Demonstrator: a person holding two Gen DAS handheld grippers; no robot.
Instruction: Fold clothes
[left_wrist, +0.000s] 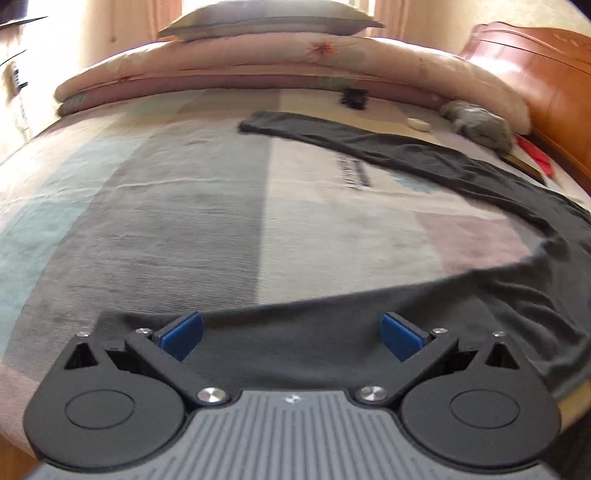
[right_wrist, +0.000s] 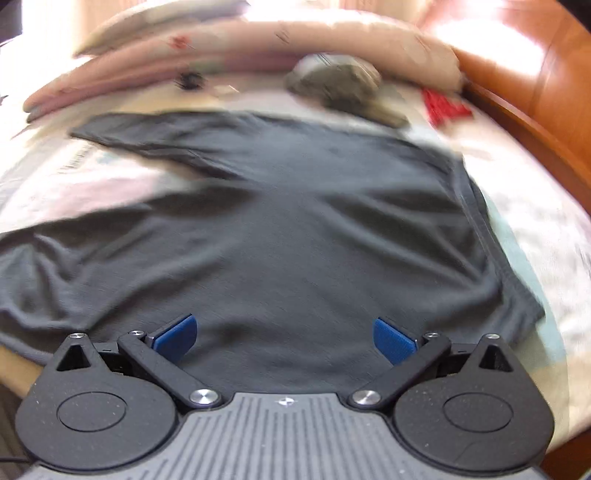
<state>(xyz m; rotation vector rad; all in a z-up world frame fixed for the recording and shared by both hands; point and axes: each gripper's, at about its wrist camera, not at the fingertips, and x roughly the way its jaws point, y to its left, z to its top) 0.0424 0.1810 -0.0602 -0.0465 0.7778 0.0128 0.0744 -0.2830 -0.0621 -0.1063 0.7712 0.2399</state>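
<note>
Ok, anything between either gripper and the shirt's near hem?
Nothing visible. The left gripper and right gripper are both open over the dark shirt, with only bare cloth between their fingers. The grey bundle lies far off, by the quilt.

matt cloth shirt (right_wrist: 295, 229), glossy wooden headboard (left_wrist: 546, 74)

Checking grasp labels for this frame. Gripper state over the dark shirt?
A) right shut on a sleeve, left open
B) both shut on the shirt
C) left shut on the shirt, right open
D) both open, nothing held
D: the left gripper and the right gripper both show blue pads spread wide apart over the dark shirt, no cloth pinched between them.
</note>
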